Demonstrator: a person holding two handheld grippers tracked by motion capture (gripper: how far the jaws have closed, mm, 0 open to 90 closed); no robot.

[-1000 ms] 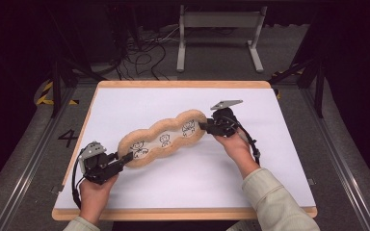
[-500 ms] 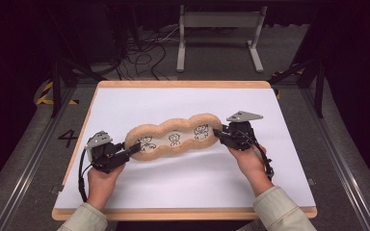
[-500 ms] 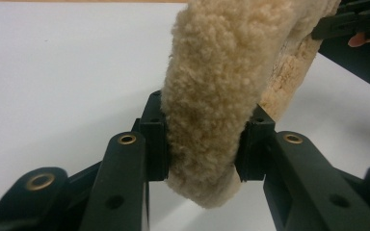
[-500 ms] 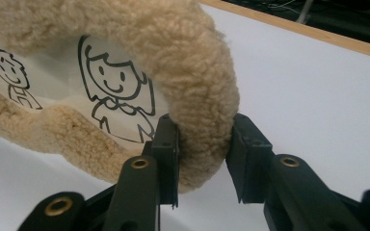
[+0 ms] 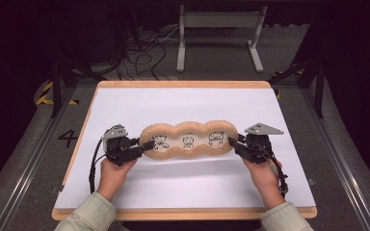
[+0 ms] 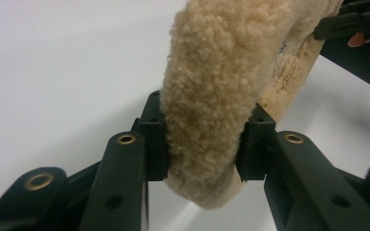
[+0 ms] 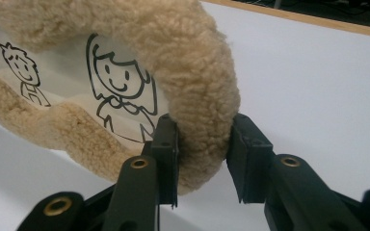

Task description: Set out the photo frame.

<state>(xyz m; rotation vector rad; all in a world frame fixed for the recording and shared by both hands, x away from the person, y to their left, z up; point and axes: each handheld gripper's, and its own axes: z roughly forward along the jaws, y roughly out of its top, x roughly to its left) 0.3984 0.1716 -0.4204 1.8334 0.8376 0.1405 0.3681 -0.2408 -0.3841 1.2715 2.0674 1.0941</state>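
Fleecy tan fabric piece point(image 5: 188, 140), long and lobed, with three cartoon figures printed on its pale inner panel, is hanging stretched between the two grippers, just above the white sheet point(image 5: 183, 103) covering the wooden board point(image 5: 183, 84). Left gripper point(image 5: 142, 147) is pinching the fleece rim at its near end; the pads are pressing into the pile on both sides. Right gripper point(image 5: 232, 142) is clamping the opposite end rim likewise, with the girl figure point(image 7: 118, 89) sitting just beyond its jaws.

Risks, as I judge them:
- Each bite is shallow, taking the rolled edge only; pulling the hands further apart could be dragging the fleece out of one grip.
- Thick pile compresses, so a loosening jaw may be letting it creep unnoticed.
- If one end drops, the piece will be folding onto the sheet and hiding the figures.
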